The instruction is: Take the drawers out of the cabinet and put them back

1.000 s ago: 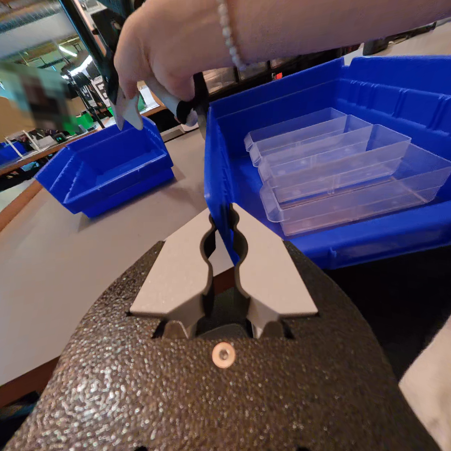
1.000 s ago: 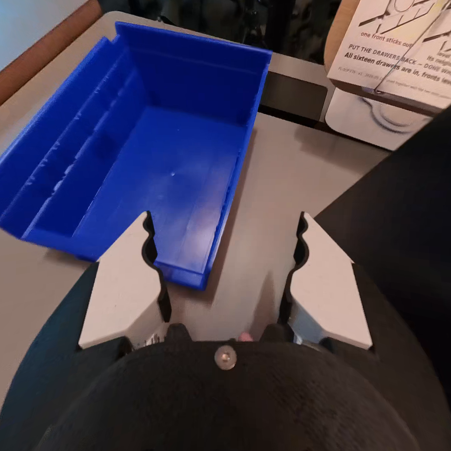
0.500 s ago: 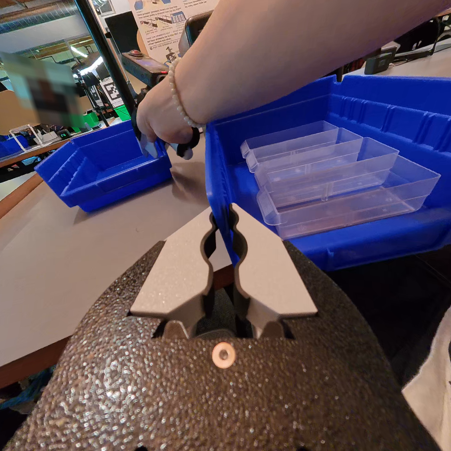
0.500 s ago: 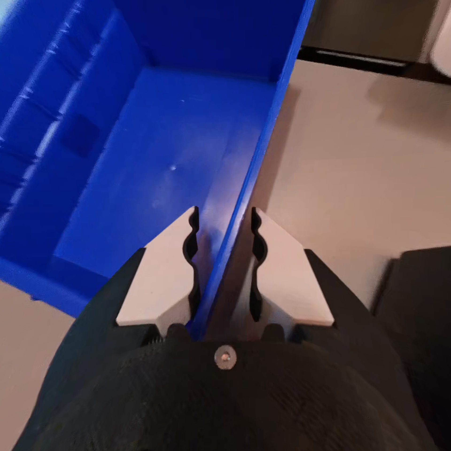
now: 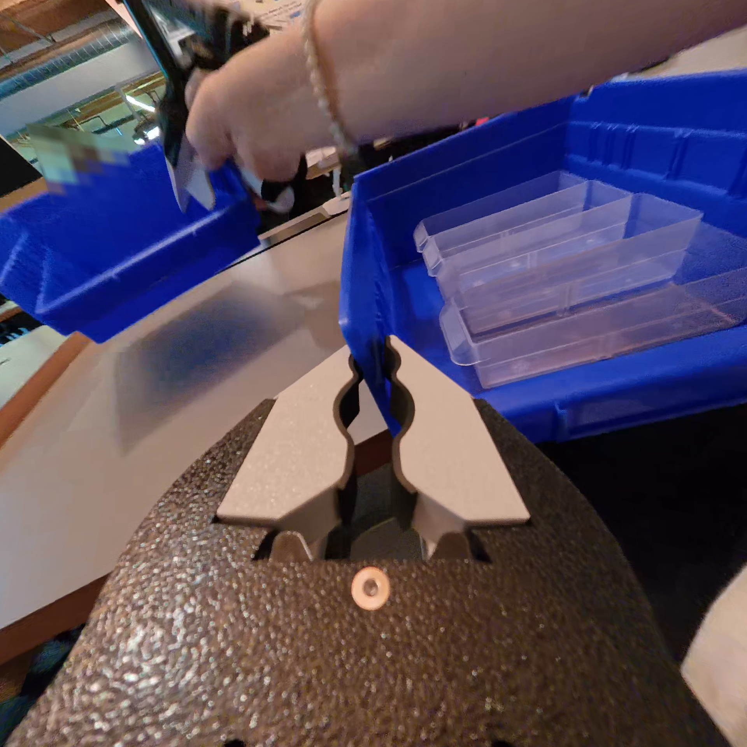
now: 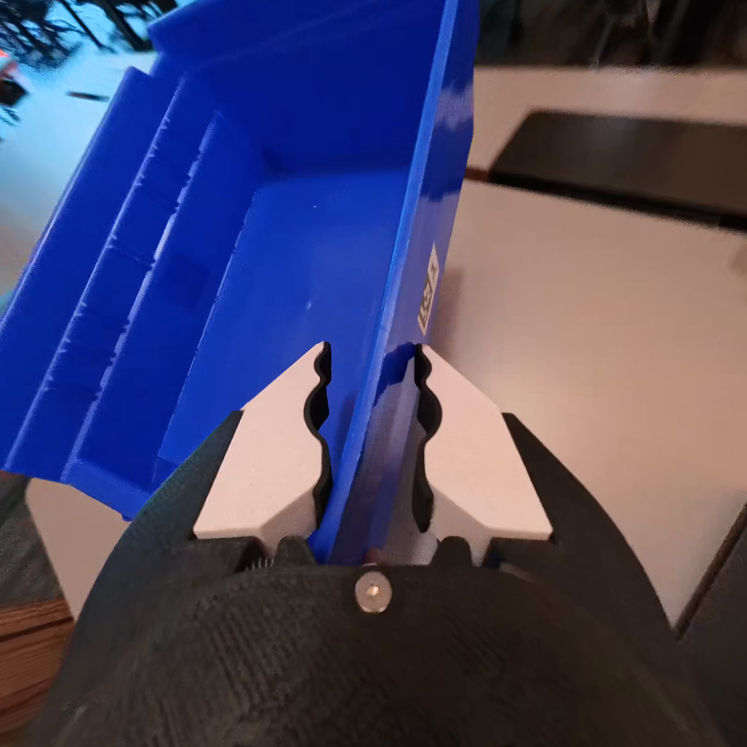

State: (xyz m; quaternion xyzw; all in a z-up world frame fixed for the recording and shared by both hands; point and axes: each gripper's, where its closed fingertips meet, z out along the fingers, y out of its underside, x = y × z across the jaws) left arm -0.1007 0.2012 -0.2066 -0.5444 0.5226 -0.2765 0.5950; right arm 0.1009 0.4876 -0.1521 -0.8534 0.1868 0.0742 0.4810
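My left gripper [image 5: 374, 355] is shut on the near left wall of a blue bin [image 5: 646, 388] that holds several clear plastic drawers [image 5: 566, 279] stacked inside. My right gripper [image 6: 372, 351] is shut on the right wall of a second, empty blue bin [image 6: 283, 303] and holds it tilted above the table. That bin [image 5: 121, 258] also shows at the left of the left wrist view, lifted, with the right gripper [image 5: 190, 182] and a hand [image 5: 250, 125] on its rim. No cabinet shows.
The grey table [image 5: 161, 404] has a wooden front edge [image 5: 40, 634]. A black panel [image 6: 630, 161] lies on the table beyond the empty bin. A sleeve edge [image 5: 719, 655] shows at the lower right of the left wrist view.
My right gripper went from open above the table to shut on the empty bin's wall and has lifted and tilted it. My left gripper has stayed shut on the drawer bin's wall.
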